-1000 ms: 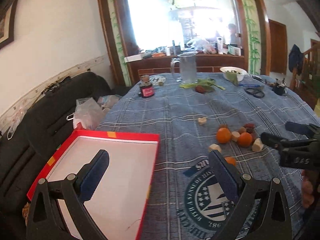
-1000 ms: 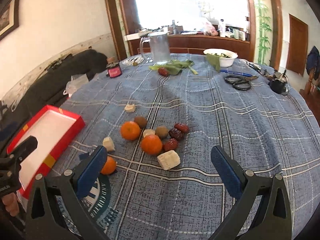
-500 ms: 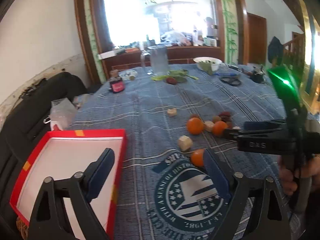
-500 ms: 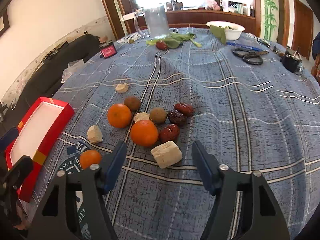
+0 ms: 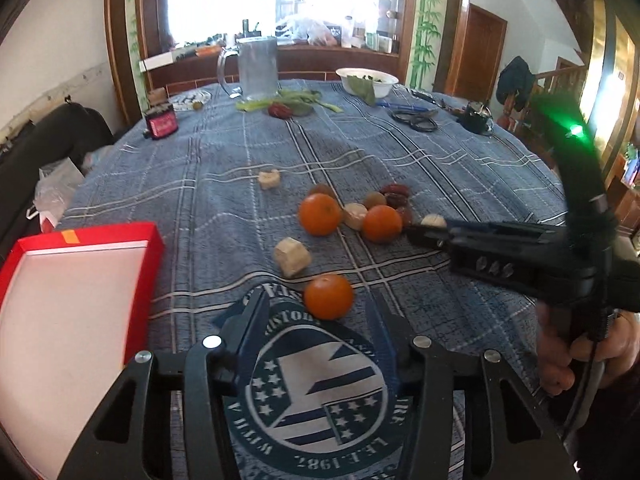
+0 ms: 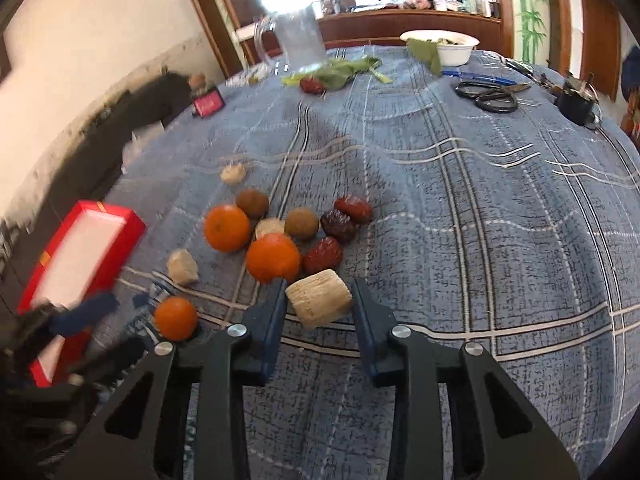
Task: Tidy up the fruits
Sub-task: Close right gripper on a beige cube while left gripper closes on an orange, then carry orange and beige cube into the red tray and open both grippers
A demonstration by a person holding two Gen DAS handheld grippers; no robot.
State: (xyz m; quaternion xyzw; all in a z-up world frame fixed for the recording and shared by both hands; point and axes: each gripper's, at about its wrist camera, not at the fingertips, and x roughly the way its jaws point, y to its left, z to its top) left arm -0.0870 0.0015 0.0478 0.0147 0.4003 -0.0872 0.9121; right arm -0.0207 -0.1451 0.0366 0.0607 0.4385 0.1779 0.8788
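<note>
Bracketing the pale fibrous chunk (image 6: 319, 299), the right gripper (image 6: 319, 300) is partly open, nothing clamped yet. Judged light and crumbly, it should be pinched gently across its flat sides. The left gripper (image 5: 318, 322) is half-open and empty, the small orange (image 5: 329, 296) just ahead between its fingertips.

The tablecloth (image 5: 400, 152) carried a round printed crest (image 5: 316, 396), seen upside down in the left wrist view, with "1982" and what looked like "L.F.E." legible on its lower rim and the fragment "ISTOR" along its upper arc. The remaining ring lettering was too distorted to read. The right gripper (image 5: 416, 236) bore raised letters on its body, apparently "DAS", blurred.
</note>
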